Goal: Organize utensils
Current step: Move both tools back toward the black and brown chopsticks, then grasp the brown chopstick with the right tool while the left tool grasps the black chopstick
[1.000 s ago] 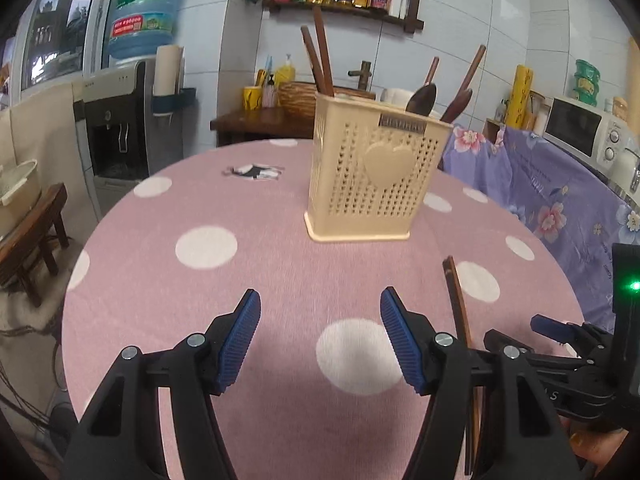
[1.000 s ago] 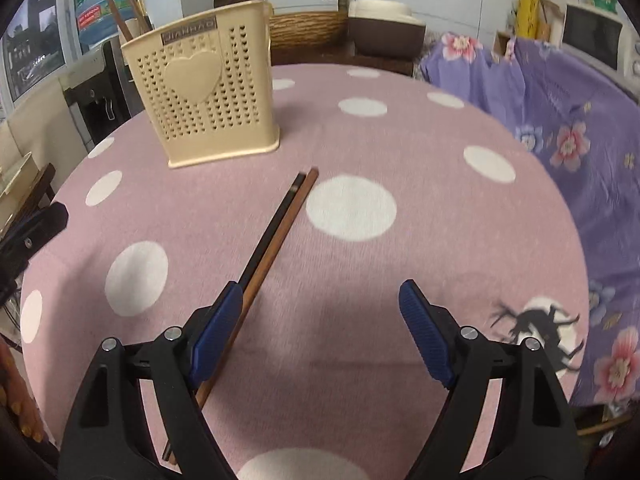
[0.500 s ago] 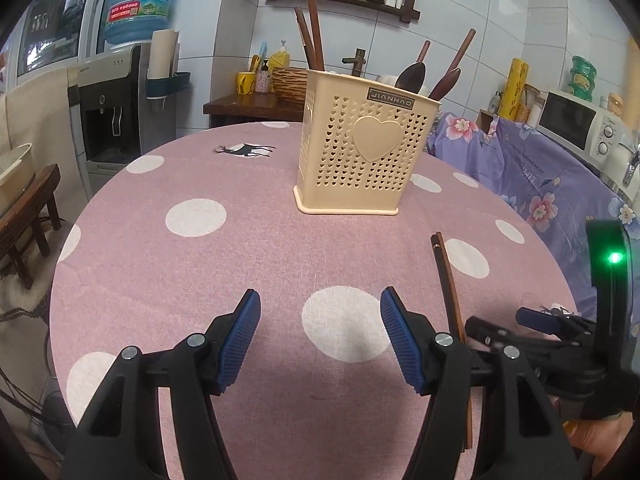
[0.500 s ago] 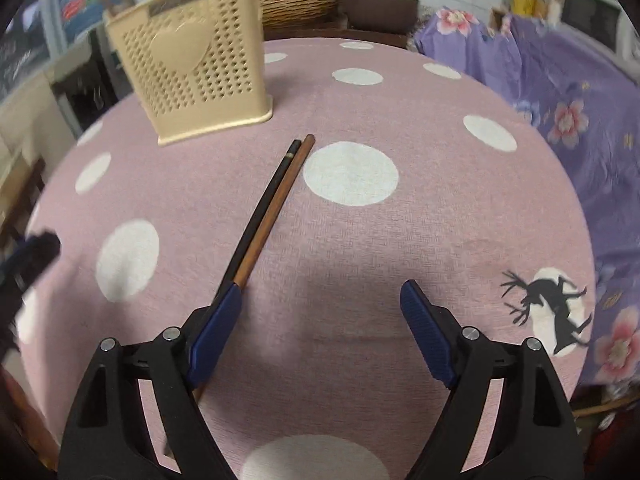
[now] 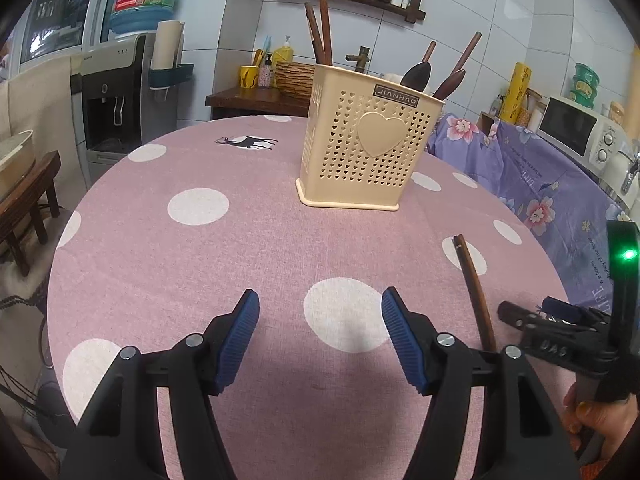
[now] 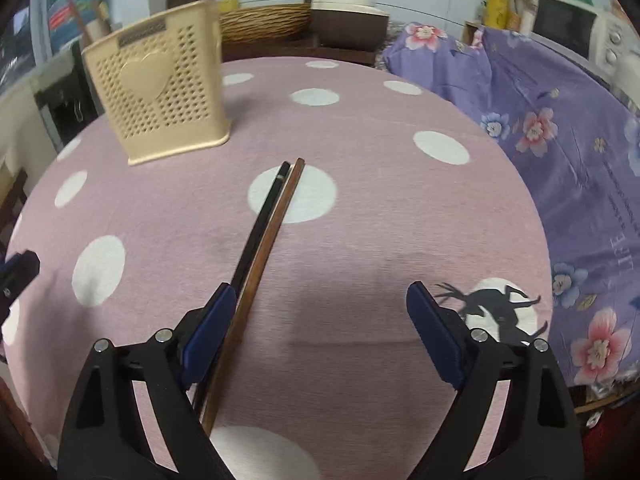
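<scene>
A cream perforated utensil holder (image 5: 370, 146) stands on the pink dotted table, with wooden spoons and chopsticks standing in it; it also shows in the right wrist view (image 6: 160, 88). Two chopsticks lie side by side on the cloth, one brown (image 6: 264, 264) and one black (image 6: 262, 216); they also show in the left wrist view (image 5: 474, 292). My right gripper (image 6: 320, 340) is open and low over the table, its left finger beside the chopsticks. My left gripper (image 5: 320, 340) is open and empty, to the left of the chopsticks.
The round table (image 5: 160, 264) ends near a purple flowered cover (image 6: 560, 128) on the right. A water dispenser (image 5: 116, 96) and a wooden stool (image 5: 28, 192) stand on the left. A microwave (image 5: 580, 132) sits at the far right.
My right gripper has shifted left and lower, so the chopsticks now run just inside its left finger. My left gripper's view has dropped and tilted up a little. Both stay open.
</scene>
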